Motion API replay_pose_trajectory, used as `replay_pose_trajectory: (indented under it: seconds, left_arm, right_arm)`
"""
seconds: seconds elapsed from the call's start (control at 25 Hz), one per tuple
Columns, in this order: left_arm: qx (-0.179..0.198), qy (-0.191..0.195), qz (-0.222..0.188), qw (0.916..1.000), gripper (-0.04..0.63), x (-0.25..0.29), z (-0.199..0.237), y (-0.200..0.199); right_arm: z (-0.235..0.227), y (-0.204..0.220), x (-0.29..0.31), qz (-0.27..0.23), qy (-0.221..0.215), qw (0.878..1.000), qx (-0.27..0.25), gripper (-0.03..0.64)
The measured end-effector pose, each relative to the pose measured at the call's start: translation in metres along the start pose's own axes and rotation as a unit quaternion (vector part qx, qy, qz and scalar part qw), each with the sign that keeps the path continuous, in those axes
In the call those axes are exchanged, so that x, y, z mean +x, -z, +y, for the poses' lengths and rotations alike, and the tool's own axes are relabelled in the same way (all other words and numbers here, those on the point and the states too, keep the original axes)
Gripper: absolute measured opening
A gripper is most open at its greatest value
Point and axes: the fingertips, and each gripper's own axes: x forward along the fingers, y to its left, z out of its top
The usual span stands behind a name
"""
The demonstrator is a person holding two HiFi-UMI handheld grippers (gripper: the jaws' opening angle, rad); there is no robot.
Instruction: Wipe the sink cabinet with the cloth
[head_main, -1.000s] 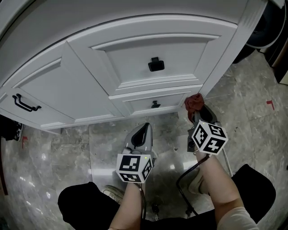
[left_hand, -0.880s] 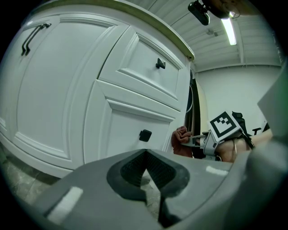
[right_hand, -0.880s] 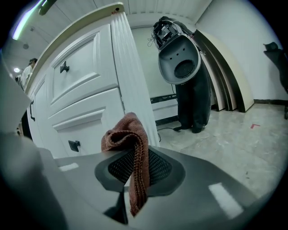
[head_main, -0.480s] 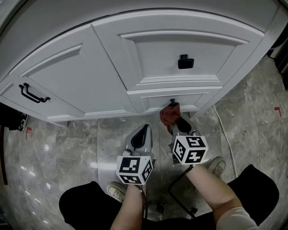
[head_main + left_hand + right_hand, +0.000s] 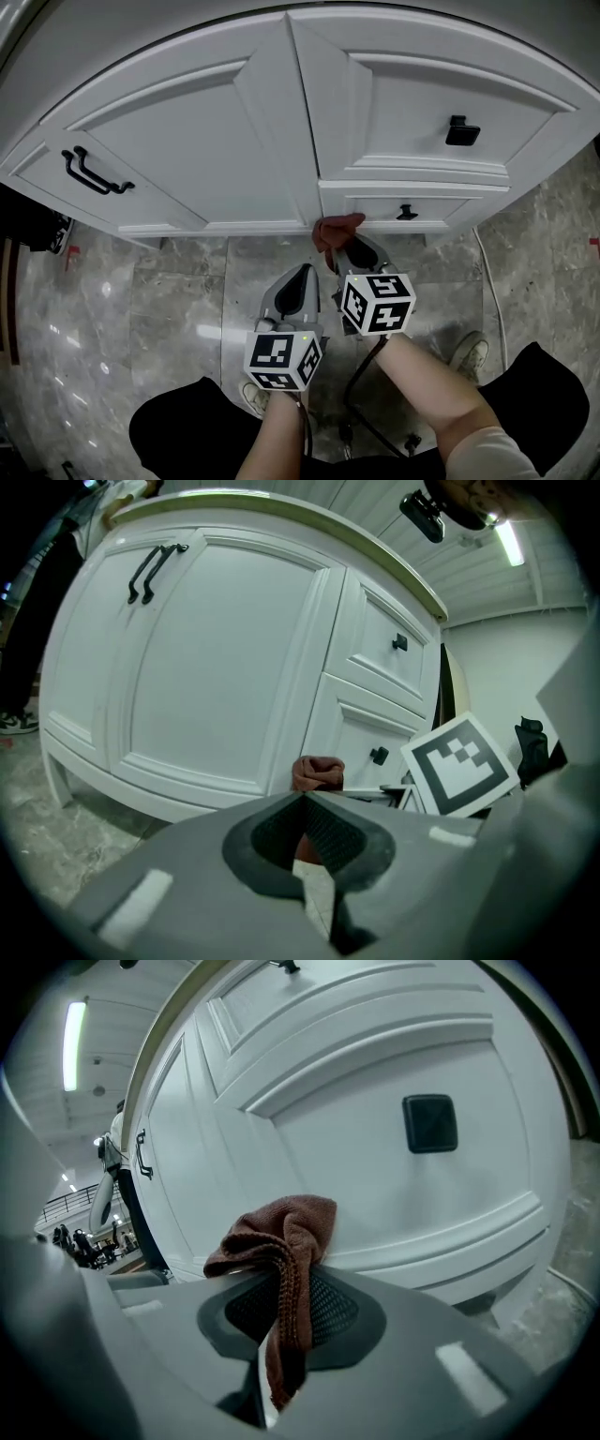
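Cloth: the rust-brown cloth (image 5: 281, 1241) is bunched against the low front of the sink cabinet (image 5: 234, 141), at the bottom moulding just above the floor (image 5: 141, 319), where the left door meets the lower drawer (image 5: 441, 208).
Right gripper: my right gripper (image 5: 281, 1312) is clamped on a narrow fold of the cloth; a strip hangs down between the jaws.
Left gripper: my left gripper (image 5: 302, 832) has its jaws together on nothing, hanging just left of the right one, short of the cabinet.
Risk, grip: only a thin fold is pinched, so I judge that dragging along the moulding could pull it free.
Risk, paint: the wad sits above my jaw tips; pressed lower, bare plastic could scuff the white paint.
Risk, snag: the lower drawer's knob (image 5: 406, 213) lies to the right and could catch the cloth.
Containers: door and both drawers are closed; contents unseen.
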Motion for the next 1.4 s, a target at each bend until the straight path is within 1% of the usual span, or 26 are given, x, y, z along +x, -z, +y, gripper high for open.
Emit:
replay_pose_trajectory:
  seconds: [0.08, 0.24, 0.36, 0.48, 0.72, 1.12, 1.28, 1.4]
  left_arm:
    - [0.0, -0.001, 0.002, 1.0, 0.0, -0.001, 0.004, 0.002]
    - [-0.001, 0.002, 0.002, 1.0, 0.0, -0.001, 0.004, 0.003]
    - [0.003, 0.013, 0.004, 0.9999, 0.0, 0.003, -0.005, 0.003]
    - [0.007, 0.023, 0.008, 0.9997, 0.0, 0.007, -0.015, 0.005]
    - [0.012, 0.032, 0.013, 0.9993, 0.0, 0.018, -0.028, 0.008]
    - [0.023, 0.068, 0.019, 0.9972, 0.0, 0.043, -0.072, 0.012]
    - [0.028, 0.076, 0.024, 0.9965, 0.0, 0.048, -0.085, 0.016]
    - [0.028, 0.076, 0.024, 0.9964, 0.0, 0.051, -0.091, 0.015]
  right_arm:
    - [-0.004, 0.0, 0.006, 0.002, 0.009, 1.0, 0.004, 0.089]
    - [-0.017, -0.002, 0.003, 0.007, 0.027, 1.0, -0.013, 0.089]
    - [-0.031, -0.002, -0.003, 0.005, 0.036, 0.999, -0.005, 0.089]
    - [-0.042, -0.005, -0.009, 0.002, 0.039, 0.999, -0.01, 0.089]
    - [-0.073, -0.011, -0.027, -0.006, 0.056, 0.998, -0.009, 0.091]
    - [-0.148, -0.025, -0.072, -0.023, 0.119, 0.993, 0.008, 0.092]
    - [-0.173, -0.03, -0.087, -0.024, 0.142, 0.99, 0.005, 0.091]
    - [-0.192, -0.031, -0.1, -0.021, 0.167, 0.986, 0.001, 0.091]
